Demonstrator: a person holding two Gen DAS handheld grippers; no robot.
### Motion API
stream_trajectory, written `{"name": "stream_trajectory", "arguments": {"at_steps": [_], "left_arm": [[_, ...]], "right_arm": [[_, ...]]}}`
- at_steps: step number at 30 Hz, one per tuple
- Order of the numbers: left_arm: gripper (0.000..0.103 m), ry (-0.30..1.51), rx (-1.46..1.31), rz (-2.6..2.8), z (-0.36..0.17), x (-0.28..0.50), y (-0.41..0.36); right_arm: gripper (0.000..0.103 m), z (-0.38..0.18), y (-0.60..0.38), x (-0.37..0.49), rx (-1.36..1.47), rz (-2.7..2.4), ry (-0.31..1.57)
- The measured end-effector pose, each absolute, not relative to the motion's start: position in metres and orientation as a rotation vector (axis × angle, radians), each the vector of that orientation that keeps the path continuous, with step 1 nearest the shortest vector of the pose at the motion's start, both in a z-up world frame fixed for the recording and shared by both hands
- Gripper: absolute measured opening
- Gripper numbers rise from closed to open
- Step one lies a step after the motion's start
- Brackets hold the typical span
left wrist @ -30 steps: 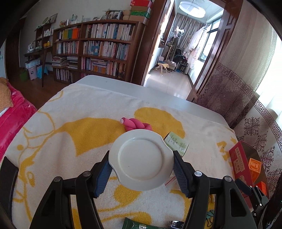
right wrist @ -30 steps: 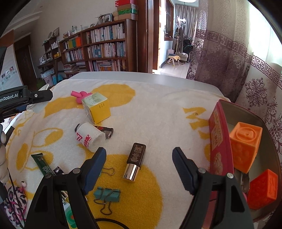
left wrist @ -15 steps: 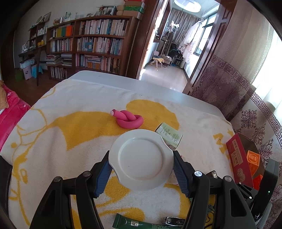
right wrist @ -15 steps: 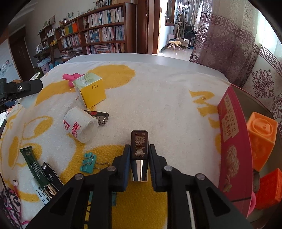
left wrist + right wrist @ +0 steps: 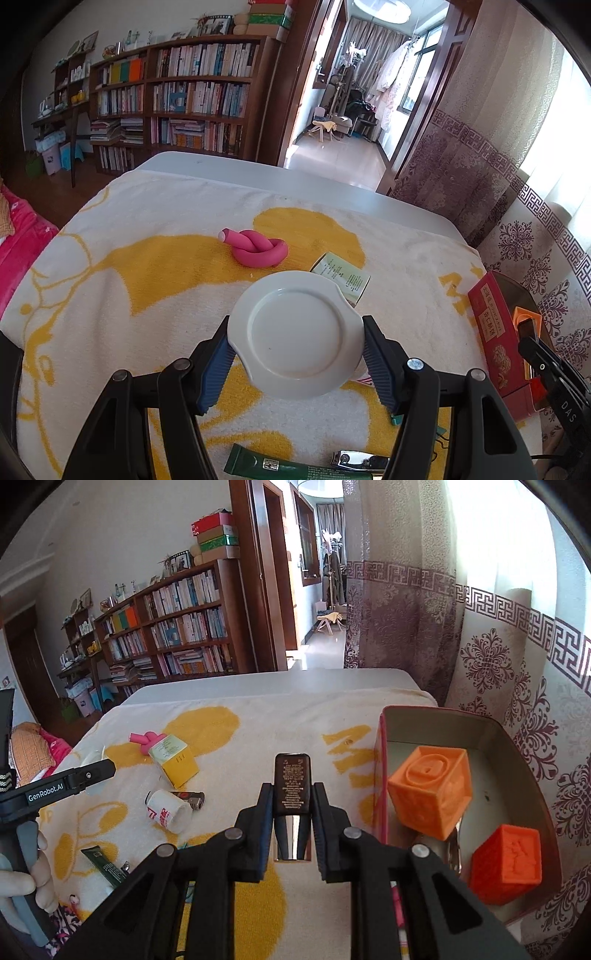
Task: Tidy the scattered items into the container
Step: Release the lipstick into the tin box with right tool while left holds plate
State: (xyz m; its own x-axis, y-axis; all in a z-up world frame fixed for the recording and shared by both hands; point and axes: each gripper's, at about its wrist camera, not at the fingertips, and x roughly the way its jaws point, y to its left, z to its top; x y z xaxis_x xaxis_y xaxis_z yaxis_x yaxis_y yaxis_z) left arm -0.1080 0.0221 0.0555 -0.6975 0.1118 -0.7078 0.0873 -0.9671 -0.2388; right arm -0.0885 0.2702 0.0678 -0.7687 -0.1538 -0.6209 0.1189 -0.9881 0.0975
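Observation:
My right gripper [image 5: 291,794] is shut on a black lipstick tube [image 5: 291,786] with a silver base, held above the towel just left of the red tin [image 5: 380,775]. Two orange cubes [image 5: 432,790] sit inside the tin. My left gripper [image 5: 295,343] is shut on a small white plate [image 5: 295,332], held over the yellow-and-white towel [image 5: 147,288]. In the left wrist view the tin [image 5: 491,332] shows at the right edge. Scattered on the towel are a pink knotted foam roller [image 5: 258,251], a yellow box [image 5: 173,760] and a white tape roll [image 5: 170,808].
A green tube [image 5: 280,465] and nail clippers [image 5: 362,459] lie near the towel's front edge. A lighter [image 5: 192,797] lies behind the tape roll. A person's gloved hand [image 5: 22,878] grips the left tool's handle. Curtains hang right of the table; a bookshelf stands behind.
My right gripper went from open around the lipstick tube to shut on it, then lifted it off the towel toward the tin. The left gripper stayed put with the plate.

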Motion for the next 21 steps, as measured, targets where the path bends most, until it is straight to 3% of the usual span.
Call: {"name": "stream_trajectory", "arguments": {"at_steps": [9, 21], "left_arm": [[0.067, -0.348, -1.190, 2.825, 0.059, -0.103, 0.040], [0.067, -0.277, -1.138, 2.740, 0.068, -0.094, 0.072]], "right_arm": [[0.022, 0.078, 0.343, -0.091, 1.033, -2.970, -0.306], [0.022, 0.082, 0.373, -0.087, 1.032, -3.131, -0.328]]}}
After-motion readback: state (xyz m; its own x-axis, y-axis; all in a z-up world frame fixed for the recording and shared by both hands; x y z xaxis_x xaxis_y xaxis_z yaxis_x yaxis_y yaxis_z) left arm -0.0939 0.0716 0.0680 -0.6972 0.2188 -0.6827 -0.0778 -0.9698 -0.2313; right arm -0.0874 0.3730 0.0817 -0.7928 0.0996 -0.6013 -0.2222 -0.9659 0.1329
